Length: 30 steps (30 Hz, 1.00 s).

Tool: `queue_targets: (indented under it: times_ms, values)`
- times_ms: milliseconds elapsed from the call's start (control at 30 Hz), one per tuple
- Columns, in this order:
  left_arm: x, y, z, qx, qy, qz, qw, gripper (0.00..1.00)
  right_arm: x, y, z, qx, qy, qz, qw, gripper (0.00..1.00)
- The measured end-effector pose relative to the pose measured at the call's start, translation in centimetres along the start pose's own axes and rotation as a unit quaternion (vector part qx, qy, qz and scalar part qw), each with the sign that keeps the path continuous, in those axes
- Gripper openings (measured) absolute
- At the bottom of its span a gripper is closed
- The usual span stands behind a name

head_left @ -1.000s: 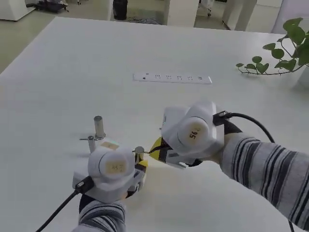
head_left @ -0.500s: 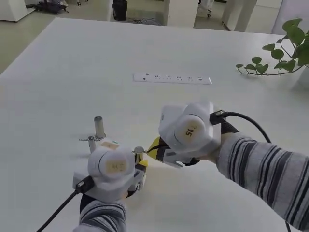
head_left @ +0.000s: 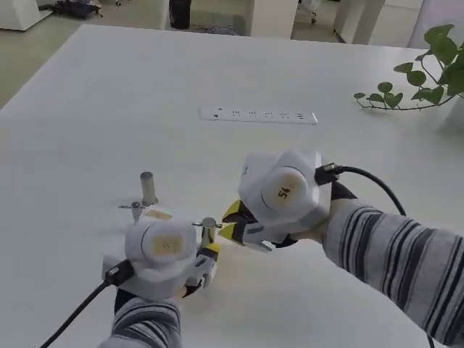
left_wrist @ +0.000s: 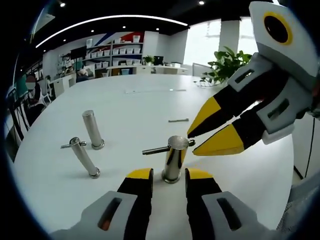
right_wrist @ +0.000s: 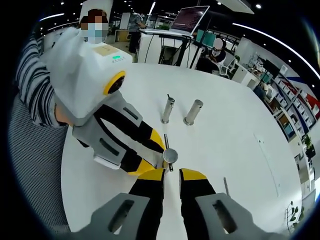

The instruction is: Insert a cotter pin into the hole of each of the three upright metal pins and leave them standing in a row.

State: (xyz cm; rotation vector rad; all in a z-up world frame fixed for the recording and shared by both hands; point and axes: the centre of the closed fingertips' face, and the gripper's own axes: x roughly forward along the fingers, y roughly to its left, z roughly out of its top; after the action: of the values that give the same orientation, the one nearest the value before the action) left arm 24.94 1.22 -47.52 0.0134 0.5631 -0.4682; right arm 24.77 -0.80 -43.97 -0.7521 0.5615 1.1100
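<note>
White table (head_left: 109,87) is carrying the job, with a power strip (head_left: 258,116) lying far centre and a plant (head_left: 428,72) sitting far right.

Right-hand pin (left_wrist: 173,161) is standing between the jaws of the left gripper (left_wrist: 169,174). They're sitting close either side of its base, and I can't tell if they're actually squeezing it. A cotter pin (left_wrist: 156,149) is sitting through the hole in its head, sticking out to the left.

Right gripper (right_wrist: 171,172) is sitting at that head from the right, jaws nearly together around the cotter pin's end. Can't tell if it's gripping.

To the left, the finished pin (left_wrist: 84,157) is wearing its own cotter. The bare pin (left_wrist: 92,129) is standing just beyond it. A spare cotter pin (left_wrist: 178,120) is lying farther out.

Risks as I'm reading them:
- If the left jaws aren't clamping, any sideways push from the right is tipping or sliding the right-hand pin.
- If the right pulls away while pinching, it's dragging the cotter pin back out.
- Left gripper's body is sitting near the finished pin, so a careless swing is knocking it and wrecking the row.
</note>
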Motion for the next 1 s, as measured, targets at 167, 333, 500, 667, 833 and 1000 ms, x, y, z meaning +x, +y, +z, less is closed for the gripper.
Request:
queue_targets:
  times_ms: [167, 333, 500, 667, 833, 1000]
  values:
    - [-1.4, 0.2, 0.5, 0.035, -0.005, -0.016, 0.9993, 0.34, 0.4, 0.0, 0.4, 0.027, -0.016, 0.009, 0.9995, 0.09]
    - [-2.3, 0.3, 1.1, 0.043, -0.015, -0.024, 0.9987, 0.4, 1.1, 0.1, 0.9, 0.064, -0.036, 0.027, 0.9969, 0.12]
    - [-2.9, 0.3, 1.3, 0.03, -0.016, -0.036, 0.9988, 0.47, 1.7, 0.2, 1.1, 0.08, -0.039, 0.037, 0.9954, 0.11]
    - [-4.0, 0.8, 1.5, 0.017, -0.021, -0.033, 0.9991, 0.55, 2.0, 0.5, 1.2, 0.083, -0.04, 0.042, 0.9949, 0.09]
    - [-5.0, 1.3, 1.4, 0.012, -0.02, -0.029, 0.9993, 0.64, 2.0, 0.4, 1.3, 0.101, -0.041, 0.052, 0.9927, 0.09]
    - [-6.1, 1.8, 0.9, 0.016, -0.021, -0.024, 0.9994, 0.74, 2.2, 0.2, 1.5, 0.117, -0.049, 0.063, 0.99, 0.08]
